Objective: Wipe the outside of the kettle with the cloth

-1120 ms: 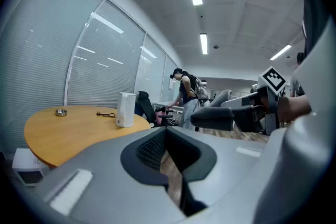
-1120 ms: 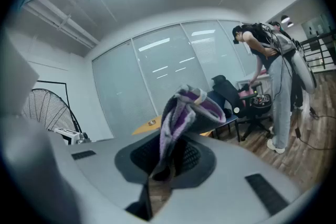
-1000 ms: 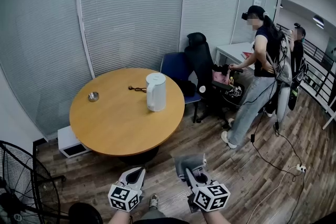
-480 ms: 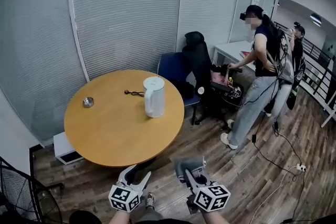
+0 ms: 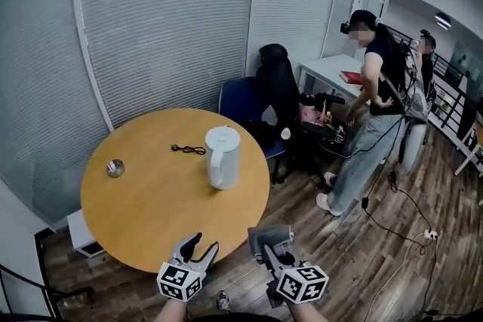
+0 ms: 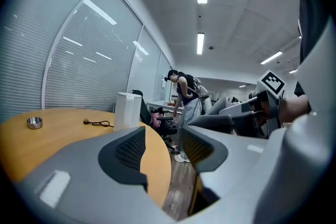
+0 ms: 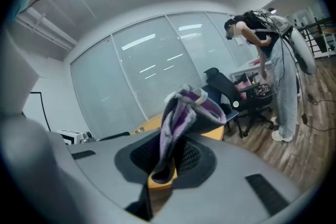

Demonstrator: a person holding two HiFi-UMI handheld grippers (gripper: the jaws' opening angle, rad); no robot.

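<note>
The white kettle stands upright right of centre on the round wooden table; in the left gripper view the kettle shows beyond the jaws. My left gripper hovers at the table's near edge, open, with nothing between its jaws. To its right, off the table over the floor, my right gripper is shut on a grey and purple cloth. The cloth bunches up out of the jaws. Both grippers are well short of the kettle.
A small metal bowl and a black cord lie on the table. Behind it stand a blue chair and a black office chair. Two people stand at the right by a white desk. Cables lie on the floor.
Both grippers have moved forward toward the table, which now looks nearer. The left jaws have gone from shut to open. The cloth stays in the right gripper.
</note>
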